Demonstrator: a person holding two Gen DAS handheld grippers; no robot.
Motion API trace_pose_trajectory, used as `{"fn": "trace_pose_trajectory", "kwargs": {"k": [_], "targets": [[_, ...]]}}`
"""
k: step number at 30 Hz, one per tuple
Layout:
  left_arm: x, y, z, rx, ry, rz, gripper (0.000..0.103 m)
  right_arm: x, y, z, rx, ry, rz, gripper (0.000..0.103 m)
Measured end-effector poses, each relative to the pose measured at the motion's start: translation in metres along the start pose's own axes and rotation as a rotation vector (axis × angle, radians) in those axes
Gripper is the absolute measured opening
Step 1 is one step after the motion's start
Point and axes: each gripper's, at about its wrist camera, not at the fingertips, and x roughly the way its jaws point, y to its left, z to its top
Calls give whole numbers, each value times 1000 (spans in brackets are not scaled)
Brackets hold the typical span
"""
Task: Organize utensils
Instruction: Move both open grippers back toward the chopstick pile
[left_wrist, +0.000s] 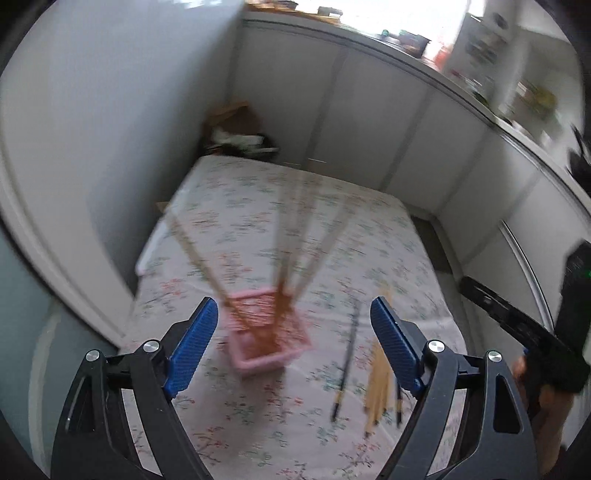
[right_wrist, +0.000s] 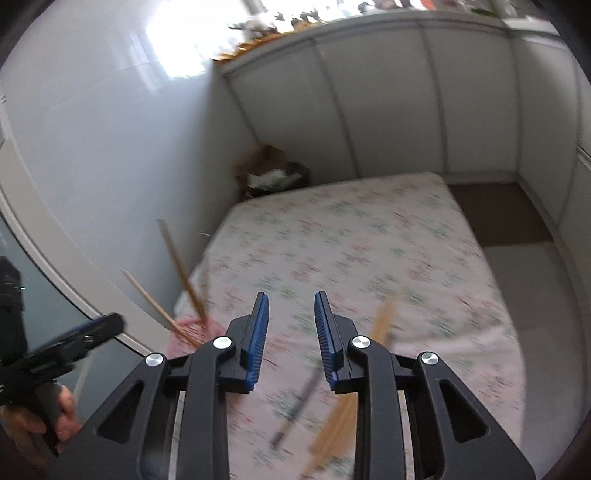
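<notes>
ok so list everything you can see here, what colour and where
pink basket: one, on the floral cloth, ahead of the left gripper
chopsticks in basket: several, brown, standing up and leaning out; count blurred
loose light chopsticks: a bundle, tan, lying on the cloth right of the basket
dark chopsticks: at least one, black, beside the tan bundle
floral cloth: one, white with pink and green print
left gripper: black, blue pads, jaws wide, empty
right gripper: black, blue pads, jaws apart, empty

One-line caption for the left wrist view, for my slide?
Open left tool above pink basket holding chopsticks; loose chopsticks on floral cloth.
</notes>
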Motion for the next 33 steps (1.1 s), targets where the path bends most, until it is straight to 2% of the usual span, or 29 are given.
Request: {"fn": "trace_pose_trajectory", "kwargs": {"k": [5, 8, 13, 19, 25, 31, 33], "targets": [[22, -48, -16, 103, 73, -54, 79, 14, -39, -10, 112, 163, -11, 28], [43, -66, -25, 109, 136, -81, 78, 31, -54, -23, 120, 267, -80, 28], [84, -89, -42, 167, 231, -54, 74, 53, -74, -37, 119, 370, -144, 28], [134, -97, -52, 213, 313, 16, 70, 50, -85, -38, 155, 388, -151, 27], [182, -94, -65, 254, 381, 59, 56, 52, -86, -40, 149, 407, -153, 27], [205, -89, -66, 255, 405, 103, 44, 55, -81, -40, 149, 406, -138, 27], [214, -88, -66, 251, 426, 100, 43, 56, -80, -40, 151, 408, -130, 27]]}}
